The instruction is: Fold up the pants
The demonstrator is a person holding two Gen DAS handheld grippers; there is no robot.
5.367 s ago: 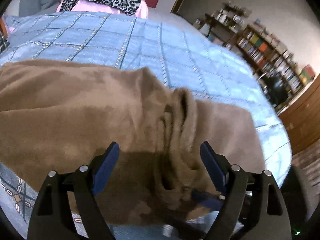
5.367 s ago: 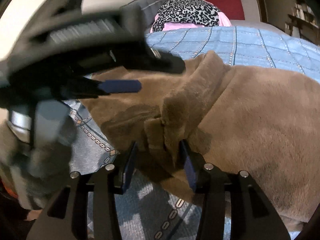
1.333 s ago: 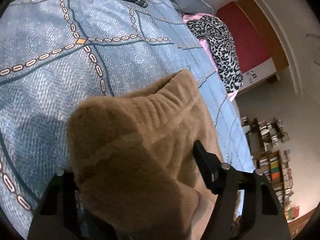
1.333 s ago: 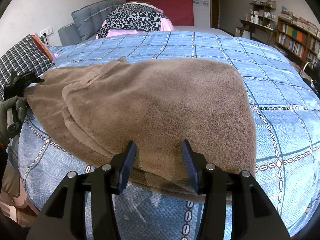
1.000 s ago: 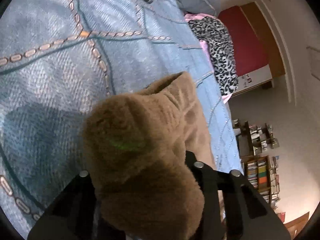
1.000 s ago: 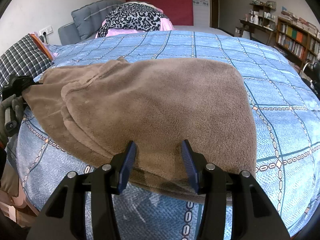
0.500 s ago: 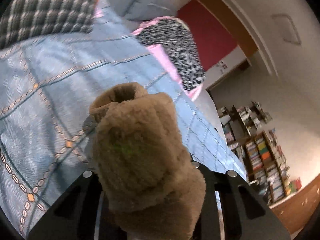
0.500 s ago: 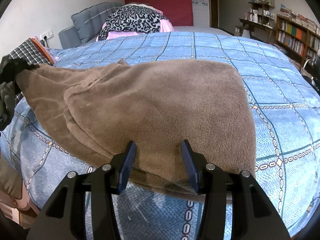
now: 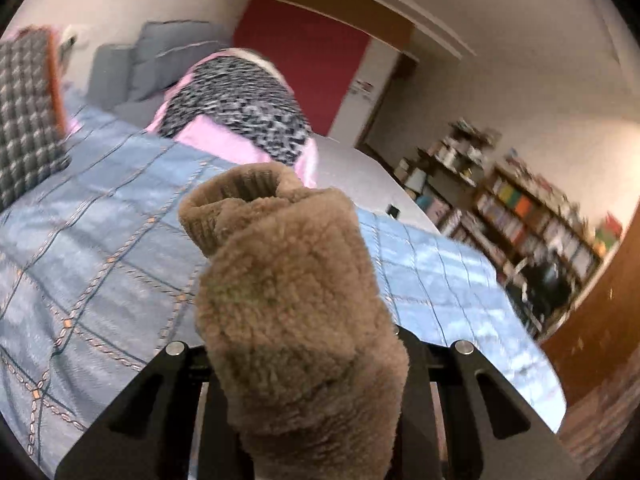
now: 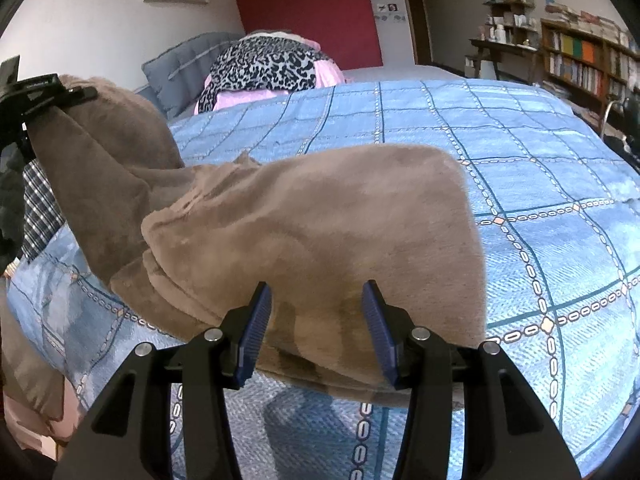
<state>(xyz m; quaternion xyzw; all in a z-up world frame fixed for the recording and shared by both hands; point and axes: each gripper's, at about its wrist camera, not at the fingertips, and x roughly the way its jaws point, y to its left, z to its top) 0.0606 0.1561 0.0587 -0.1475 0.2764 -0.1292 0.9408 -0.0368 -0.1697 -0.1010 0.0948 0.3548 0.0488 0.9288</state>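
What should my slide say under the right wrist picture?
Left gripper lifts one end of brown fleece pants off the blue bedspread.

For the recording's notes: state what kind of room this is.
Most likely a bedroom at home: a bed under a blue checked quilt, grey pillows at its head, and a wooden bookshelf full of books along the wall.

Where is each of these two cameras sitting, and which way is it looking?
Left wrist view: rides the left tool, looking along it over the bed toward the bookshelves; its black arms show, shut on the brown pants.
Right wrist view: rides the right tool, looking across the bed at the pants; its blue pads stand apart.
Shared: pants, bed, leopard-print cloth.
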